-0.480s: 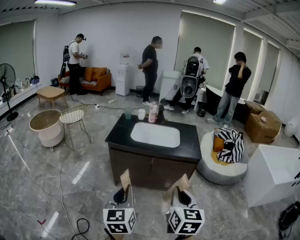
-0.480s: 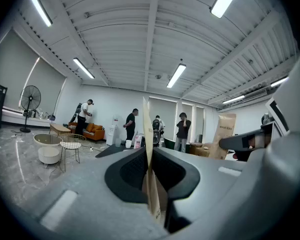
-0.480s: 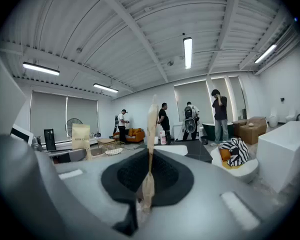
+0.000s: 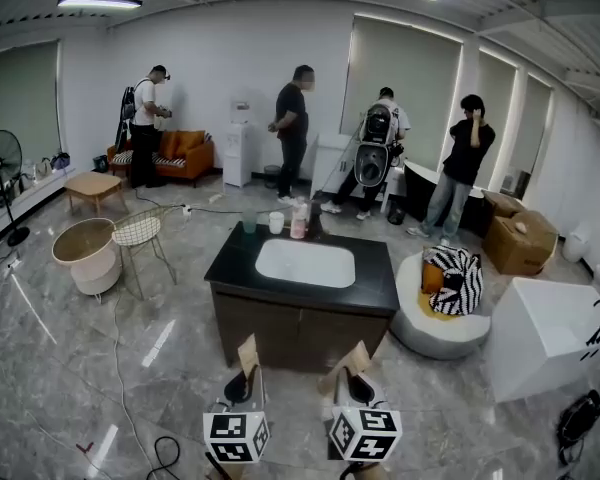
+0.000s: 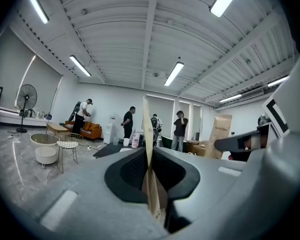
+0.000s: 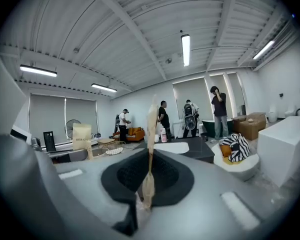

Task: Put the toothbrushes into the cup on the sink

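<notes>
1. Low in the head view, the left gripper (image 4: 248, 348) and the right gripper (image 4: 357, 352) are held side by side, near each other but apart, above the grey marbled floor (image 4: 80, 368). Their marker cubes face the camera.
2. In the left gripper view, the left gripper (image 5: 146, 109) has its two tan jaws pressed flat together into one thin blade. It has hold of nothing.
3. In the right gripper view, the right gripper (image 6: 152, 109) has its jaws closed on each other in the same way, and it is empty too.
4. Ahead of both grippers and well apart from them stands a dark cabinet with a black countertop (image 4: 380, 288). A white oval sink basin (image 4: 305, 264) is set into it.
5. Along the countertop's far edge stand a translucent greenish cup (image 4: 249, 223) at the left, a small white cup (image 4: 276, 223) just beside it, and a pink bottle (image 4: 299, 224) next along.
6. From this far off, the toothbrushes are too small to make out.
7. Left of the cabinet sit a round beige tub (image 4: 88, 253) and a white wire chair (image 4: 140, 233).
8. Right of the cabinet is a round white seat bearing a black-and-white striped cushion (image 4: 458, 278).
9. Four people stand near the far wall, one of them beside an orange sofa (image 4: 185, 153).
</notes>
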`<state>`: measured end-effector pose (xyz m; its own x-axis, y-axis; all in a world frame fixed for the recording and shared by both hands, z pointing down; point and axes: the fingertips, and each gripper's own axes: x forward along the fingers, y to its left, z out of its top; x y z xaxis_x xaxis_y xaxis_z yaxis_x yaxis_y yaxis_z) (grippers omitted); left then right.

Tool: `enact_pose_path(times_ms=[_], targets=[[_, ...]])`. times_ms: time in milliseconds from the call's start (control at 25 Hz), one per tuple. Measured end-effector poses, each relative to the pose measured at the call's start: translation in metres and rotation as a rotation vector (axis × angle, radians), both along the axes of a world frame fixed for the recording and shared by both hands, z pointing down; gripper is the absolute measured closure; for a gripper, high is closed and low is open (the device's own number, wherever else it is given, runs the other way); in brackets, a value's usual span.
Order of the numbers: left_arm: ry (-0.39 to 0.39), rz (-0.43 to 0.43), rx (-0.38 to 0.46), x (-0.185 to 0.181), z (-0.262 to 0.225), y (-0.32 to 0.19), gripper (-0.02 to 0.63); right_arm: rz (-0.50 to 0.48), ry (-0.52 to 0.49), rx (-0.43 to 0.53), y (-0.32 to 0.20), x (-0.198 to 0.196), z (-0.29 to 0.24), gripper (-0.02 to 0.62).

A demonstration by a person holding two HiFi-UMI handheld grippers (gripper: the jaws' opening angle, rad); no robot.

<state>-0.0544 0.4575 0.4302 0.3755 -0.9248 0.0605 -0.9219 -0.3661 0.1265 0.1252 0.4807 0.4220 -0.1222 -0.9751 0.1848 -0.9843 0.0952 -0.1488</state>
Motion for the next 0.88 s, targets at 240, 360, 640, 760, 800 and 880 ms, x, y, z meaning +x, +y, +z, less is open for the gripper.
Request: enact_pose_path(times_ms=[240,360,640,760,800,880], targets=[[-0.01,0.022,-0.004,-0.007,0.001,-0.016,0.574,0.018,-0.015,-0.035,-0.018,-0.009,0.007,0.588],[-0.009,0.028,-0.006,-0.011,0.002,-0.023,0.574,0.025,-0.026,-0.044,-0.022,-0.013,0.009,0.588],[-0.001,0.02,-0.009,-0.014,0.005,-0.036,0.574,0.03,-0.036,-0.053,-0.032,-0.014,0.011,0.588],[0.001,0.004,-0.012,-0.015,0.009,-0.048,0.574,0.026,-0.038,-0.053,-0.045,-0.011,0.013,0.588],[0.003,-0.003,-0.016,-0.015,0.012,-0.053,0.574,0.024,-0.038,-0.054,-0.05,-0.009,0.015,0.588],[0.008,-0.015,-0.023,-0.015,0.016,-0.064,0.574,0.02,-0.038,-0.057,-0.062,-0.006,0.018,0.588]])
